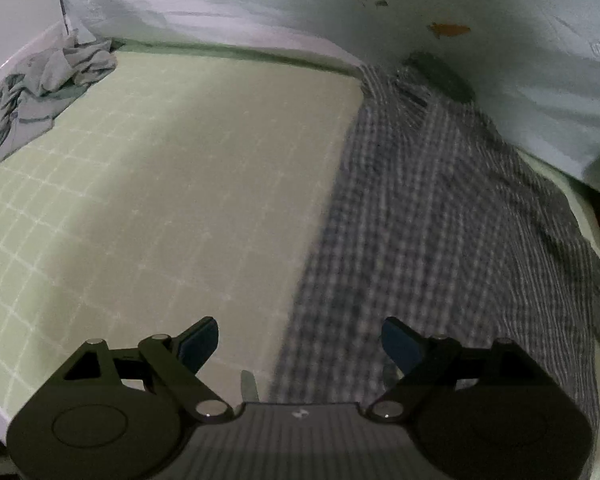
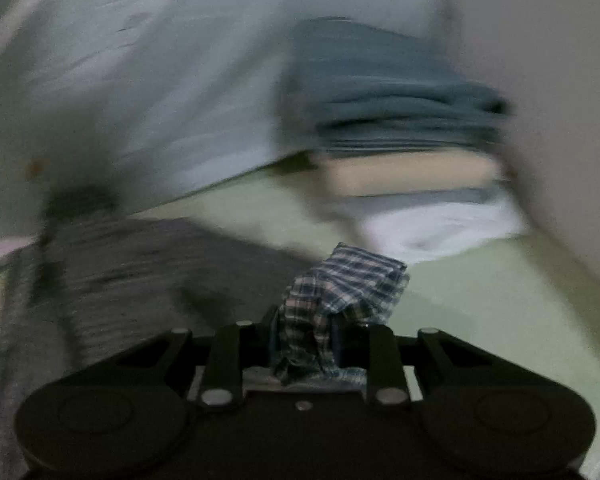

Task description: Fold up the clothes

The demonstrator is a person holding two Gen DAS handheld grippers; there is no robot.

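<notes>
A grey-and-white checked shirt (image 1: 440, 220) lies spread on the pale green gridded mat (image 1: 160, 200), filling the right half of the left wrist view. My left gripper (image 1: 300, 344) hovers above the shirt's left edge, open, with nothing between its blue pads. In the right wrist view my right gripper (image 2: 306, 340) is shut on a bunched corner of the checked shirt (image 2: 340, 292), which sticks up between its fingers. The remainder of the shirt (image 2: 140, 272) trails away blurred to the left over the mat (image 2: 480, 300).
A crumpled grey garment (image 1: 44, 88) sits at the mat's far left corner. A person in a pale blue shirt (image 1: 380, 20) stands along the far edge. A stack of folded clothes (image 2: 400, 140), blue over beige over white, rests at the back right.
</notes>
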